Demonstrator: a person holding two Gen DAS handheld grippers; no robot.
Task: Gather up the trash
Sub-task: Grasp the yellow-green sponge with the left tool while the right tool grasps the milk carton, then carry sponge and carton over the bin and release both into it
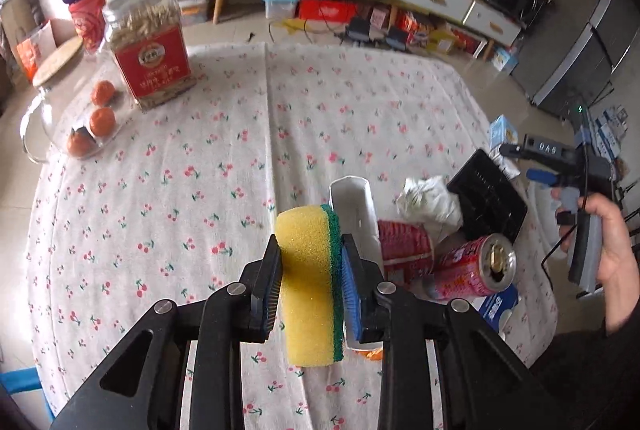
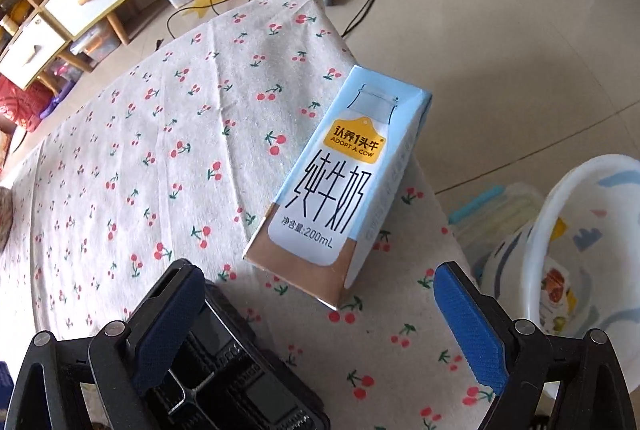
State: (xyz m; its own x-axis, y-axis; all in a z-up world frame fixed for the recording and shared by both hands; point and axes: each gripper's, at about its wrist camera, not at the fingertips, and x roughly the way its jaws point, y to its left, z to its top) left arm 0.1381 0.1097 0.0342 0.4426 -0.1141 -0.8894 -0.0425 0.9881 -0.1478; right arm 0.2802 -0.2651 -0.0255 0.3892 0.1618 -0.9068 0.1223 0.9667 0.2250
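Observation:
My left gripper is shut on a yellow sponge with a green scrub layer, held just above the cherry-print tablecloth. Right of it lie an open white carton, a red paper cup, a red drink can, crumpled white paper and a black plastic tray. My right gripper is open, hovering over a light-blue milk carton that lies flat near the table's right edge. The black tray sits under its left finger.
A red-labelled jar, a glass pitcher with a cork lid and oranges in a clear pack stand at the far left. A white plastic basin sits below the table's right edge. A hand holds the right gripper.

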